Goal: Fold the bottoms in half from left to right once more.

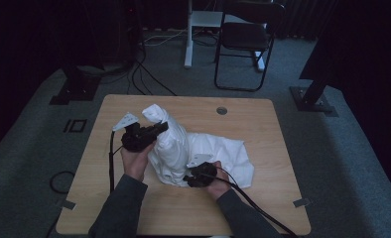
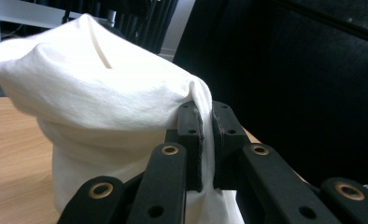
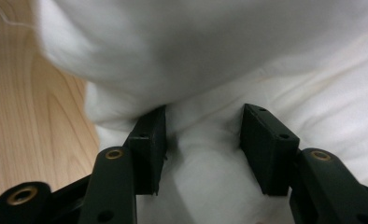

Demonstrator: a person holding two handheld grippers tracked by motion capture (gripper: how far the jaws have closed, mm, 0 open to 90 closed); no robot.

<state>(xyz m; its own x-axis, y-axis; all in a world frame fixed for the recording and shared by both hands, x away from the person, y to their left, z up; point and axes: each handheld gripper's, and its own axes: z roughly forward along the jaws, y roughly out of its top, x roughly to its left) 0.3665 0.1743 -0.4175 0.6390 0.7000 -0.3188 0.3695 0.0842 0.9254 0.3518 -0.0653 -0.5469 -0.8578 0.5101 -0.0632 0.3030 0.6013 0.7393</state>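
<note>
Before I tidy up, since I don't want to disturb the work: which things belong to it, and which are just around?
In use: white cloth, left hand-held gripper, right hand-held gripper, table.
Just around: folding chair, floor cables.

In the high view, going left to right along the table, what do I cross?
Left gripper, shut on a raised fold of the white cloth → right gripper at the cloth's near edge → rest of the cloth lying flat → bare table.
</note>
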